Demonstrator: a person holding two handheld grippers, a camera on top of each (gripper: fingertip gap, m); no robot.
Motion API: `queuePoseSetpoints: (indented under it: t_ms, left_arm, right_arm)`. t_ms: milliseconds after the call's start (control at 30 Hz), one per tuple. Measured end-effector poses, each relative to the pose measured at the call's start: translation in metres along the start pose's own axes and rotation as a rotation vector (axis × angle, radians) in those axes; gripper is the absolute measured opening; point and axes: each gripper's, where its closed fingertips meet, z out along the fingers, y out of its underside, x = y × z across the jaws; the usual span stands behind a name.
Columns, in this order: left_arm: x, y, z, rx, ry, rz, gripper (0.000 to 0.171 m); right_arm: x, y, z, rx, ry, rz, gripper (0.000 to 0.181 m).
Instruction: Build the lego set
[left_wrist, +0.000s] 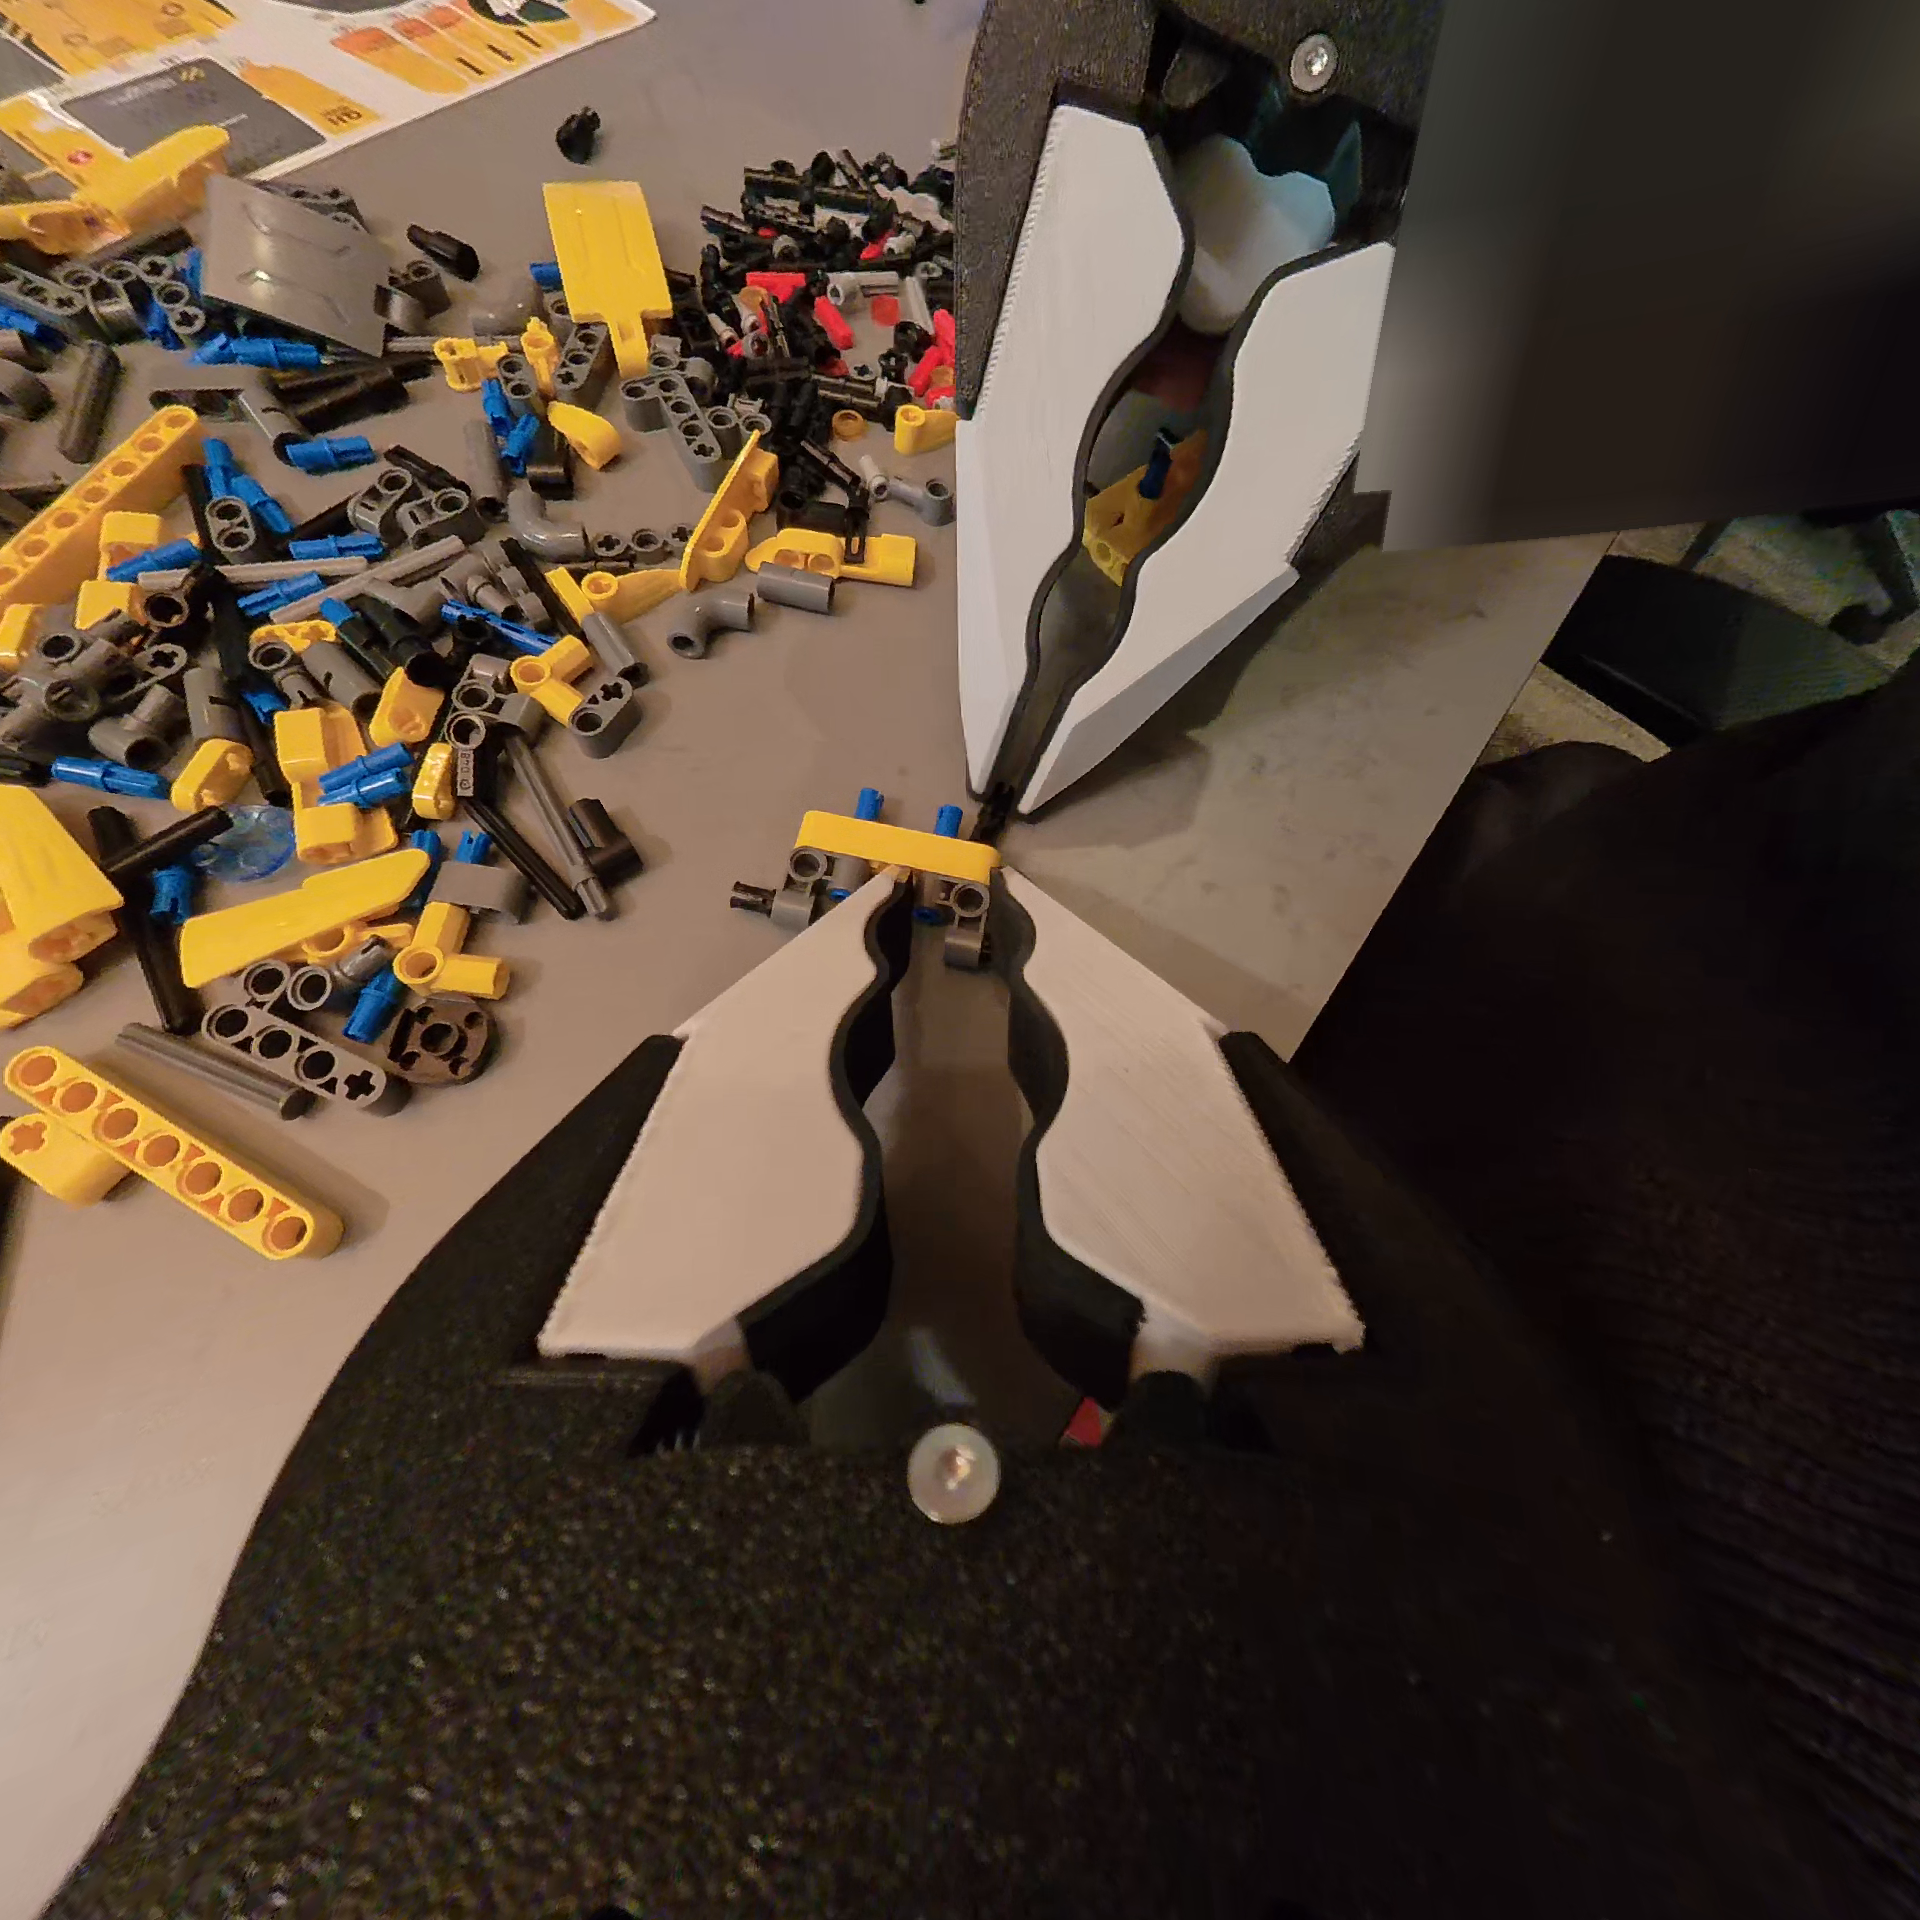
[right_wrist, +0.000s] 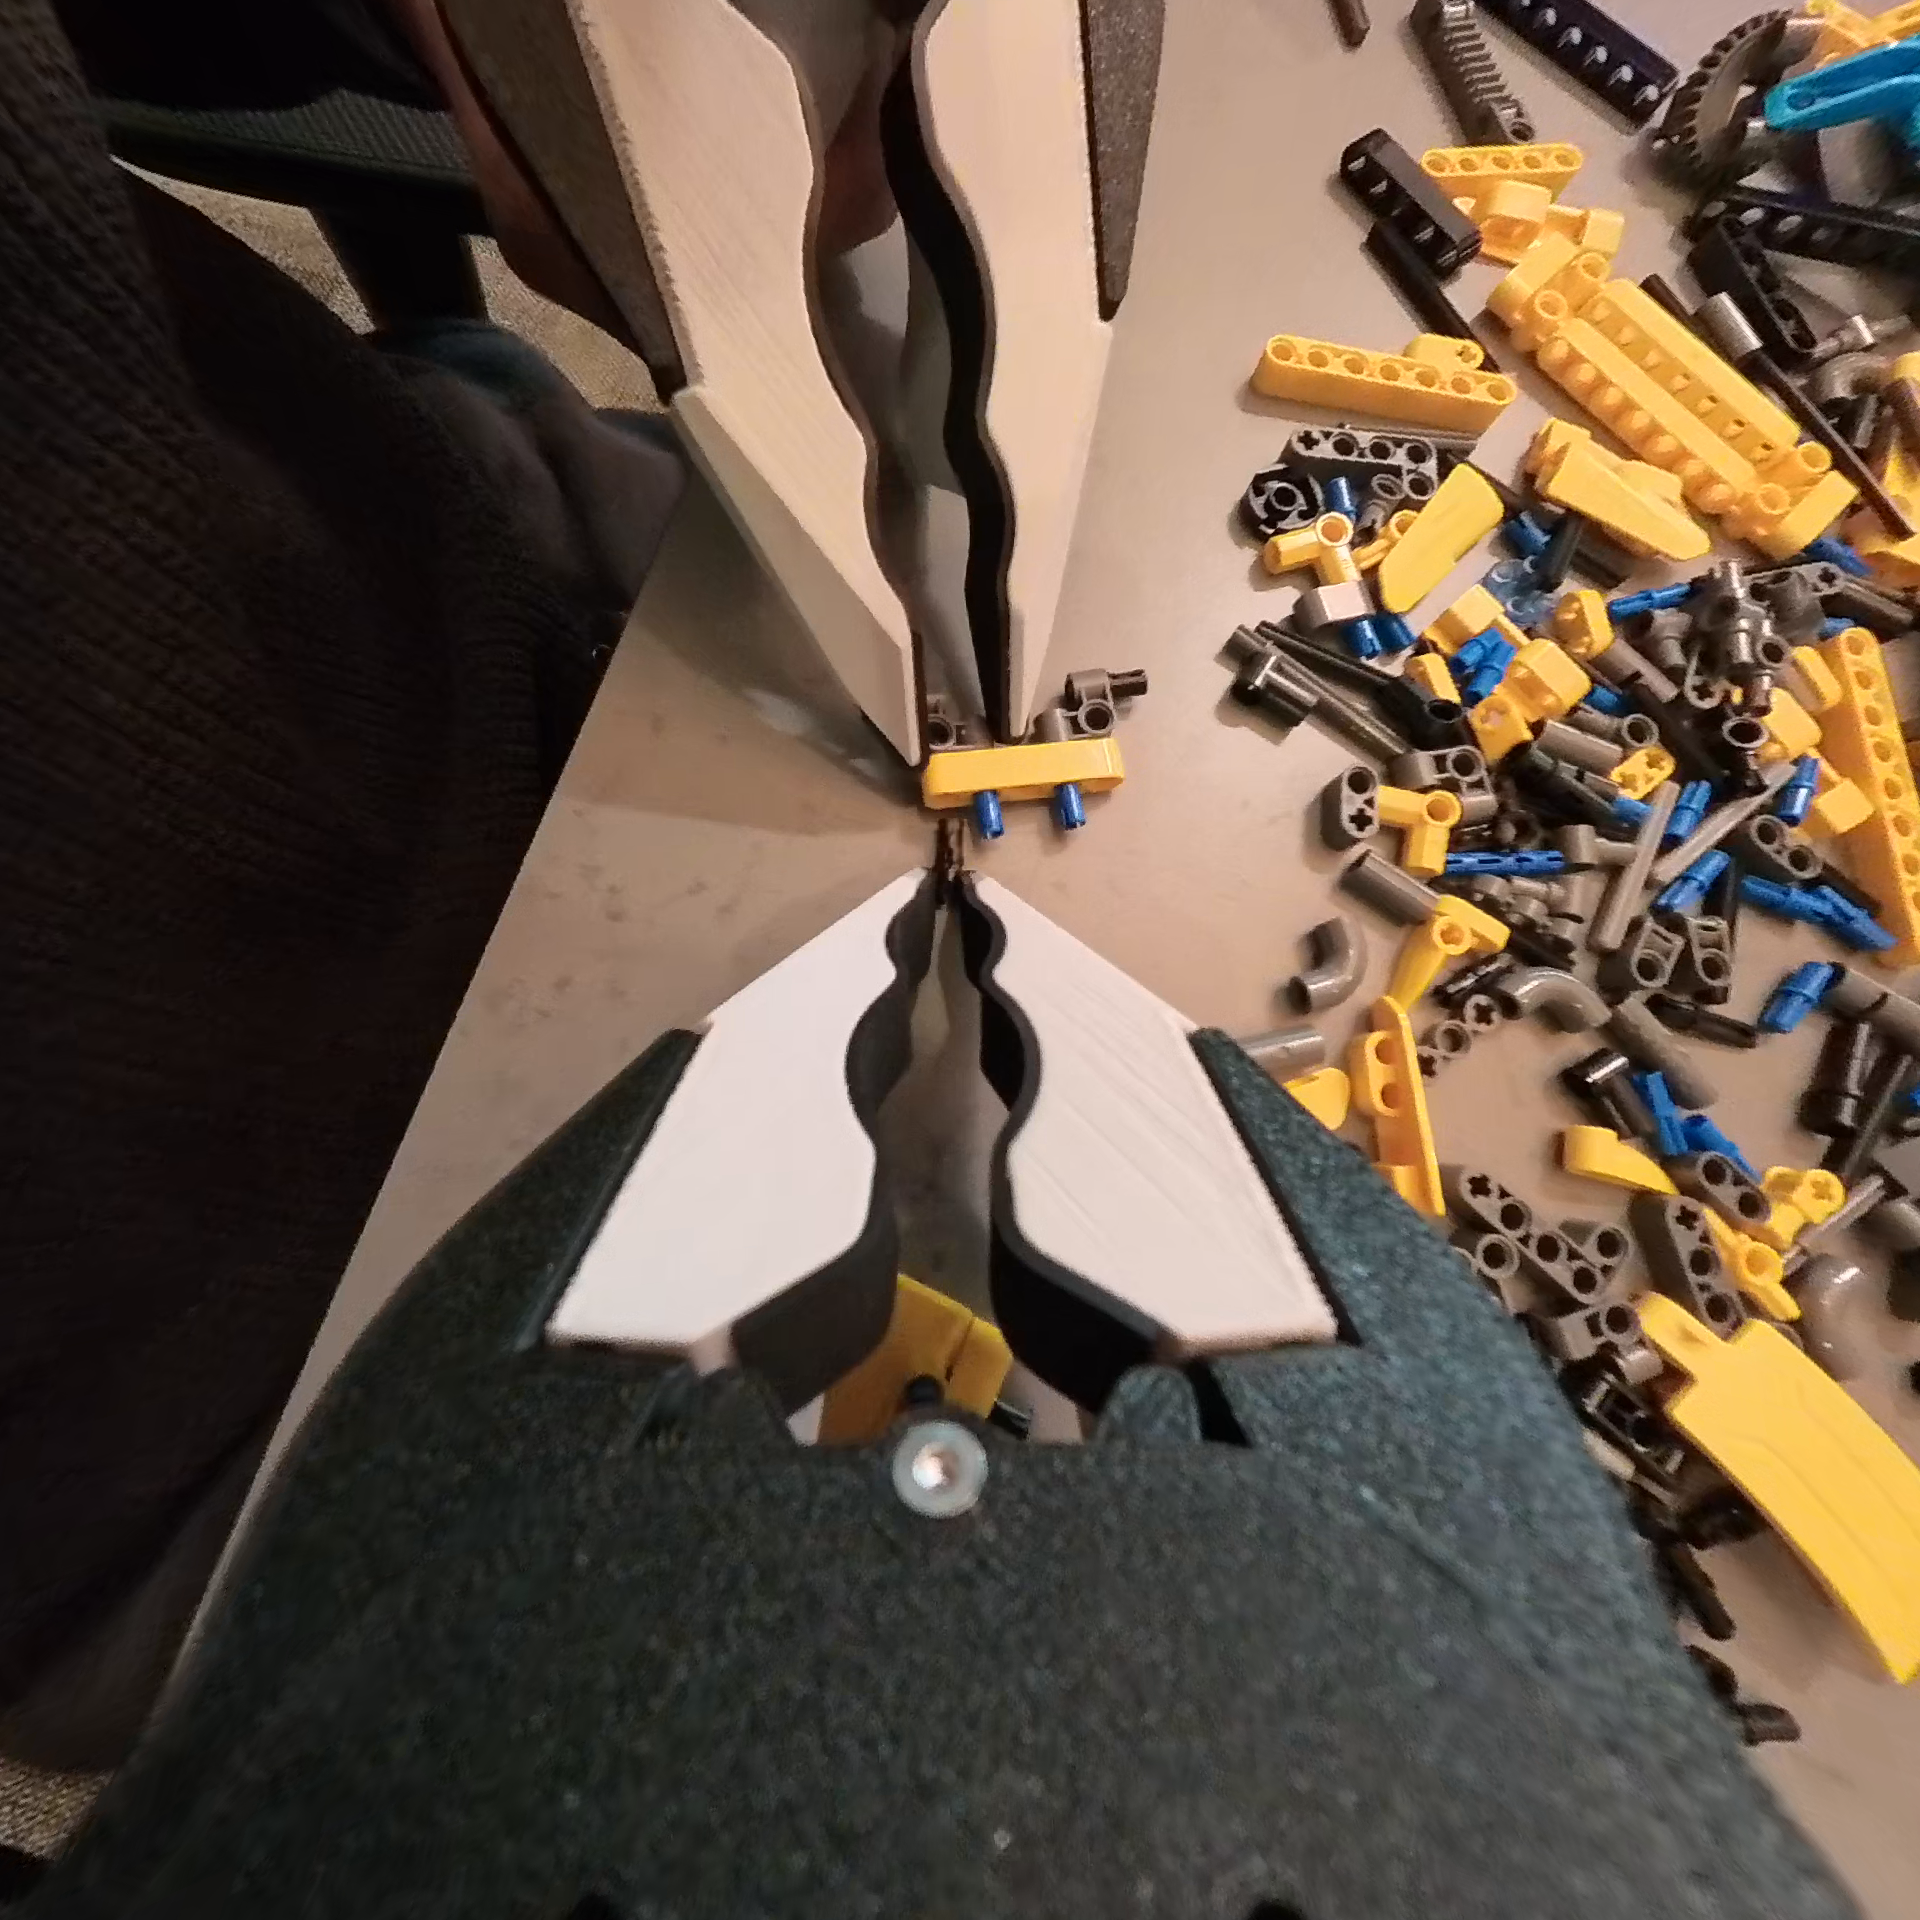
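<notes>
Left claw (left_wrist: 945, 883) grips yellow assembly (left_wrist: 896, 840); right claw (right_wrist: 948, 878) pinches black pin (right_wrist: 950, 844)

My left white-fingered, black-bodied gripper (left_wrist: 940, 883) reaches forward low over the surface, its tips narrowly parted and clamped on something small. My right gripper (right_wrist: 948, 881), of the same make, points straight back at it, tips pinched nearly together, the two pairs almost meeting.

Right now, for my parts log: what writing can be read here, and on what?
Printed sheet, left wrist view: writing too small and blurred to read.
Yellow beam assembly and black pin, both gripped: no writing visible.
</notes>
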Motion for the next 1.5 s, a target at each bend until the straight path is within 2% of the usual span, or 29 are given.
queuePoseSetpoints:
  t_ms: [233, 500, 767, 1000, 1500]
  left_arm:
    - [0.0002, 0.002, 0.0014, -0.008, -0.056, 0.076, 0.014]
    - [0.0013, 0.0021, 0.0013, -0.011, -0.043, 0.073, 0.014]
    - [0.0017, 0.0022, 0.0014, -0.011, -0.045, 0.078, 0.014]
    - [0.0019, 0.0022, 0.0013, -0.012, -0.039, 0.073, 0.014]
    - [0.0022, 0.0025, 0.0015, -0.021, -0.024, 0.059, 0.014]
  right_arm:
    - [-0.0031, -0.0013, 0.0008, 0.002, -0.025, 0.024, 0.004]
    - [-0.001, -0.0027, 0.0016, -0.013, 0.007, -0.012, 0.004]
    - [-0.0018, -0.0037, 0.0014, -0.064, 0.103, -0.193, 0.004]
    - [-0.0018, -0.0059, 0.0, -0.042, 0.13, -0.299, 0.004]
    - [-0.003, -0.0057, 0.0015, 0.007, 0.055, -0.239, 0.003]
